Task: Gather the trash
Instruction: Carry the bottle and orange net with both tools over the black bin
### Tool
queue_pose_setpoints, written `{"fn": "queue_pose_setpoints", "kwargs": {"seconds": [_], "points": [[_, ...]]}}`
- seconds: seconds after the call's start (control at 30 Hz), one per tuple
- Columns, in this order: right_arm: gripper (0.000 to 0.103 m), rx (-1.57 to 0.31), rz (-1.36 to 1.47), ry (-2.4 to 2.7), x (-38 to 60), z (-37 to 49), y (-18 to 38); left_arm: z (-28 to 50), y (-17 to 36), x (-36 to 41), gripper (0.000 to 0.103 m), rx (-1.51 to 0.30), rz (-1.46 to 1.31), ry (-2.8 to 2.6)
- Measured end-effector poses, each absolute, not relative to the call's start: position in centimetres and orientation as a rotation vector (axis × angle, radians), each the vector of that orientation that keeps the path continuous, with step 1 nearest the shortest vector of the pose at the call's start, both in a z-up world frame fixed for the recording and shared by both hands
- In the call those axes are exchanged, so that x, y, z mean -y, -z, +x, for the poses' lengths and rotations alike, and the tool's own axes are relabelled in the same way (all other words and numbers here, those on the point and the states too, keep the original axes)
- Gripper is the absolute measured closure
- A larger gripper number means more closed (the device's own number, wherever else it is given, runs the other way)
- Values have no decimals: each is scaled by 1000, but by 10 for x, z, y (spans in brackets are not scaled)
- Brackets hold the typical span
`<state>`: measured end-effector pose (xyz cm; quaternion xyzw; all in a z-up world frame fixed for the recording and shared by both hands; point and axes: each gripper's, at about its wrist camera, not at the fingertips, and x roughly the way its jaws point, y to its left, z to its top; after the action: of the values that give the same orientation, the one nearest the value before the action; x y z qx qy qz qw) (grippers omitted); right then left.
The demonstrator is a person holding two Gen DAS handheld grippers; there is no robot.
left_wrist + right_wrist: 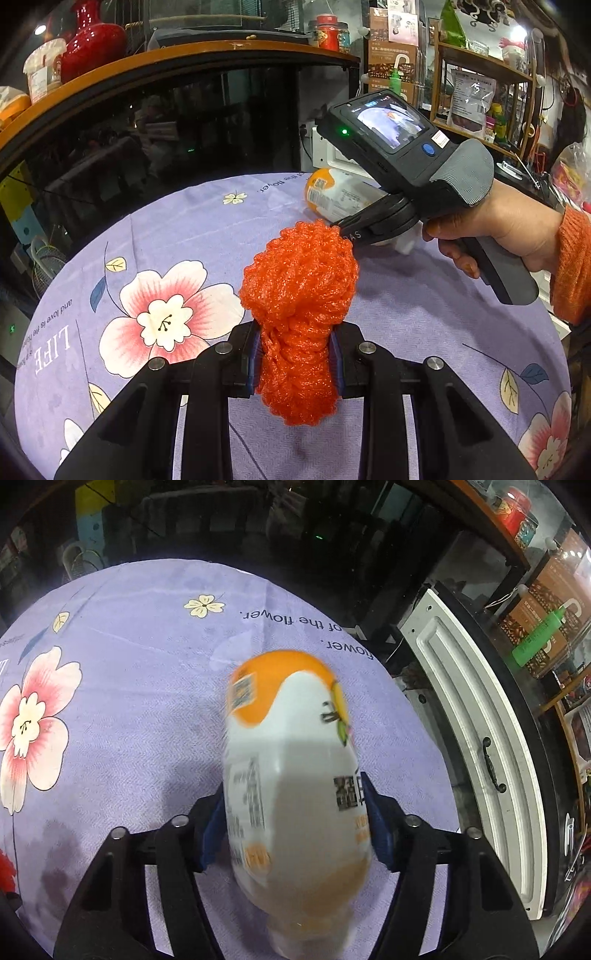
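Observation:
My left gripper (297, 349) is shut on a crumpled orange foam net (301, 291) and holds it above the purple flowered tablecloth (192, 229). My right gripper (295, 819) is shut on a white and orange plastic bottle (291, 775), its orange end pointing away. In the left wrist view the right gripper (369, 225) is at the upper right with the bottle (334, 194) sticking out to the left, just behind the foam net.
A dark glass cabinet (184, 122) with an orange-edged top stands behind the table. A white panel with a handle (476, 738) leans to the right of the table. Shelves with packets (480, 92) are at the far right.

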<state>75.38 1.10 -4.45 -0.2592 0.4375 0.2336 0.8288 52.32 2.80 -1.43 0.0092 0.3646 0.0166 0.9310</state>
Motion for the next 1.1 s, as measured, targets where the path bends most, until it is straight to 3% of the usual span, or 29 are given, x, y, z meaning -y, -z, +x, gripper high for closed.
{"fn": "queue_pose_setpoints", "kwargs": {"seconds": [0.63,1.1], "points": [[41,-820,-192,-524,143,592,-17,493,-5,25,74,-700,43,147],[41,-770,-77,-363,268,438,-10,375,-18,125,74,-645,169,350]]}}
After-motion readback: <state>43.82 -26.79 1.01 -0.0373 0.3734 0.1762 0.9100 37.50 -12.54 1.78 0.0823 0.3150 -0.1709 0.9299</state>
